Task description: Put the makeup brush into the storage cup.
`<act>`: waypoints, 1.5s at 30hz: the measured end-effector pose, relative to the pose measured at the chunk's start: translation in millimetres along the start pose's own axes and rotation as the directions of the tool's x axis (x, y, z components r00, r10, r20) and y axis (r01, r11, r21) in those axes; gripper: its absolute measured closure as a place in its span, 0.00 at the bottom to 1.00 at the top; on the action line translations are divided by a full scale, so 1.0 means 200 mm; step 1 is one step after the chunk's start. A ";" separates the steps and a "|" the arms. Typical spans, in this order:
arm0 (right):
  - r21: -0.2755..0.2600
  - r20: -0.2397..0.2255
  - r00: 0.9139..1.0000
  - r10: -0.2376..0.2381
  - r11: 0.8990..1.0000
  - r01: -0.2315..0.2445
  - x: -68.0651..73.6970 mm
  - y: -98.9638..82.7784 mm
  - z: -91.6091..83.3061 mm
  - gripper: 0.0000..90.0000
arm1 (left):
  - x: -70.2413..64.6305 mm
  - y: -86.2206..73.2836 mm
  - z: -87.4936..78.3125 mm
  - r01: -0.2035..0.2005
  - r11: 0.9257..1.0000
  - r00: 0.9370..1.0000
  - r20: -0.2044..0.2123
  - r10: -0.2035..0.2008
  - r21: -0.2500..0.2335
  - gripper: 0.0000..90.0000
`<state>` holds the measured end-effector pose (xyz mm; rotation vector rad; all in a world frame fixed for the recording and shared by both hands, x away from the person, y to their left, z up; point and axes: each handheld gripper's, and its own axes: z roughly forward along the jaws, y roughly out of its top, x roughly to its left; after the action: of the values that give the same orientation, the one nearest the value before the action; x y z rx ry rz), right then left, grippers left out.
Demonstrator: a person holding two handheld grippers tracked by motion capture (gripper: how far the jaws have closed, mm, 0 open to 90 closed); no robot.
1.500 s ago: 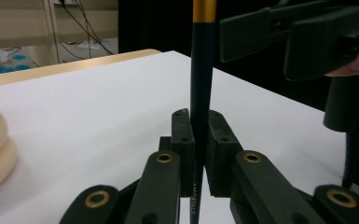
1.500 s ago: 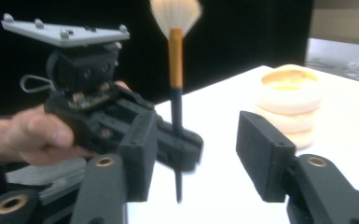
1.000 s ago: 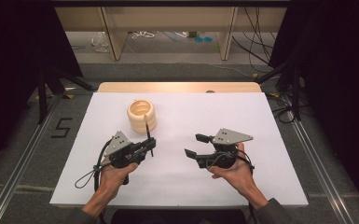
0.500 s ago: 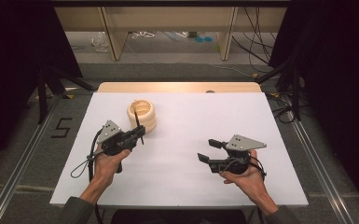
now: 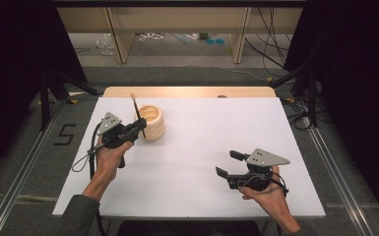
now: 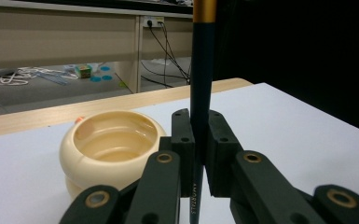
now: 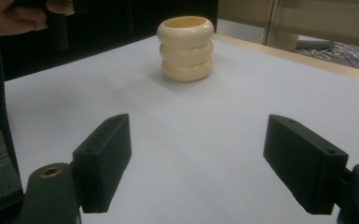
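We hold the left gripper (image 5: pixel 140 129) level, clamping an upright brush (image 6: pixel 200 93) beside the cream holder (image 5: pixel 151 122); right gripper (image 5: pixel 229 163) level, jaws just opened wide, empty.

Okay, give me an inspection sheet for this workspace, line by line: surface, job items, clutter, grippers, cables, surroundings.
Surface: white table with a wooden strip along the far edge.
Job's things: dark paintbrush with a gold ferrule, held upright; cream ribbed holder standing upright and empty.
Clutter: nothing seen on the table.
Grippers: left hand-held gripper shut on the paintbrush, beside the holder; right hand-held gripper open with nothing between its jaws, which have just been opening.
Cables: a black cable trails from the left hand-held gripper; loose cords lie on the floor beyond.
Surroundings: wooden shelving legs behind, dark curtains at both sides, a floor mark reading 5.
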<state>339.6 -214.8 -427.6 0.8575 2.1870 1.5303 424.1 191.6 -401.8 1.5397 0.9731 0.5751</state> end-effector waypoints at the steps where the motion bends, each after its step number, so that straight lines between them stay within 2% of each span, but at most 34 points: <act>1: -0.009 -0.005 1.000 0.005 1.000 -0.005 0.00 -0.01 0.00 0.26 | 0.01 0.01 0.01 0.000 1.000 1.000 -0.004 0.000 0.001 0.93; 7: -0.017 -0.008 1.000 0.010 1.000 -0.010 0.01 -0.03 -0.01 0.24 | 0.04 0.06 0.04 -0.013 1.000 1.000 -0.023 0.013 0.001 0.93; 8: 0.001 0.008 1.000 0.005 1.000 -0.005 0.01 -0.03 -0.03 0.24 | 0.05 0.06 0.05 -0.012 1.000 1.000 -0.024 0.012 0.000 0.93; 9: 0.001 0.006 1.000 0.005 1.000 -0.005 0.01 -0.03 -0.03 0.24 | 0.05 0.07 0.05 -0.014 1.000 1.000 -0.024 0.014 0.002 0.93; 10: -0.021 0.002 1.000 0.010 1.000 -0.010 0.01 -0.03 -0.02 0.24 | 0.05 0.07 0.06 -0.013 1.000 1.000 -0.026 0.013 0.000 0.93; 11: -0.018 0.010 1.000 0.000 1.000 0.001 0.00 -0.03 -0.03 0.24 | 0.05 0.08 0.06 -0.017 1.000 0.999 -0.028 0.017 0.004 0.93; 12: -0.013 0.007 1.000 0.012 1.000 -0.012 0.01 -0.04 -0.03 0.24 | 0.06 0.08 0.07 -0.014 1.000 0.999 -0.029 0.014 0.002 0.93; 13: -0.007 0.027 1.000 0.000 1.000 0.000 0.00 -0.04 -0.04 0.24 | 0.06 0.09 0.07 -0.014 1.000 0.999 -0.032 0.014 0.003 0.93; 14: -0.033 0.014 1.000 0.000 0.999 0.000 0.00 -0.04 -0.03 0.24 | 0.06 0.09 0.08 -0.014 1.000 0.999 -0.034 0.014 0.004 0.93; 15: -0.014 0.017 1.000 0.003 1.000 -0.003 0.00 -0.04 -0.04 0.24 | 0.07 0.10 0.08 -0.005 1.000 0.999 -0.034 0.005 0.001 0.93; 16: -0.023 0.018 1.000 0.002 1.000 -0.002 0.00 -0.04 -0.04 0.24 | 0.07 0.10 0.09 -0.002 1.000 0.999 -0.035 0.002 0.005 0.93; 25: -0.008 0.015 1.000 -0.001 1.000 0.001 0.01 -0.05 -0.05 0.24 | 0.10 0.14 0.14 -0.016 1.000 0.998 -0.059 0.016 0.003 0.93; 33: -0.005 0.008 1.000 -0.001 1.000 0.001 0.01 -0.06 -0.05 0.25 | 0.13 0.16 0.19 -0.009 1.000 0.996 -0.084 0.009 0.002 0.93; 35: 0.007 0.001 1.000 0.017 1.000 -0.017 0.01 -0.06 -0.05 0.25 | 0.14 0.16 0.20 -0.009 1.000 0.996 -0.089 0.009 0.000 0.93; 39: -0.017 -0.002 1.000 0.004 1.000 -0.004 0.01 -0.06 -0.04 0.25 | 0.14 0.16 0.22 -0.006 1.000 0.995 -0.097 0.006 0.001 0.93; 40: -0.007 0.004 1.000 -0.001 1.000 0.001 0.01 -0.06 -0.05 0.25 | 0.14 0.17 0.23 -0.009 1.000 0.995 -0.095 0.009 0.001 0.93; 41: 0.001 0.001 1.000 0.013 1.000 -0.013 0.01 -0.06 -0.05 0.25 | 0.14 0.16 0.24 -0.003 1.000 0.995 -0.100 0.002 -0.003 0.93; 45: -0.006 0.005 1.000 0.001 1.000 -0.001 0.01 -0.06 -0.04 0.26 | 0.16 0.15 0.26 0.000 1.000 0.994 -0.109 0.000 0.006 0.93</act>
<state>329.5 -222.5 -435.6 0.8601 2.1778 1.5324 491.4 189.1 -389.1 1.5263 1.0580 0.6624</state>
